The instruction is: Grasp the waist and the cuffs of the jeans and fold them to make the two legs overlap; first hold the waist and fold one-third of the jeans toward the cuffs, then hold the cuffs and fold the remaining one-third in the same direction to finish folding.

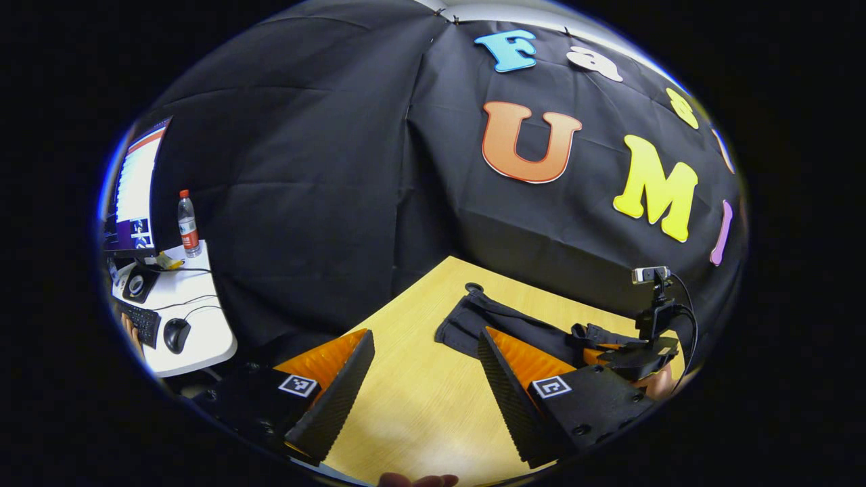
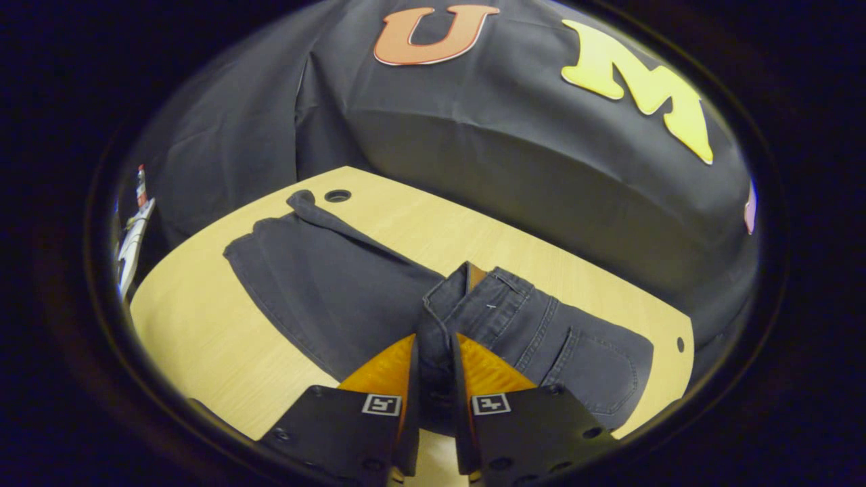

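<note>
Inspecting the desk (image 2: pixel 203 338), we find the jeans (image 2: pixel 325 284) lying across it, cuffs toward the far-left corner by the cable hole (image 2: pixel 337 196), waist at the near-right edge. The right gripper (image 2: pixel 433 379) is closed on the waistband (image 2: pixel 443 304), both fingers pressing denim. The left gripper (image 1: pixel 423 385) hovers wide open with nothing between its fingers, over bare desk short of the cuffs (image 1: pixel 467 318). We judge the legs already overlapped and the waist fold just beginning; the cuff fold remains.
</note>
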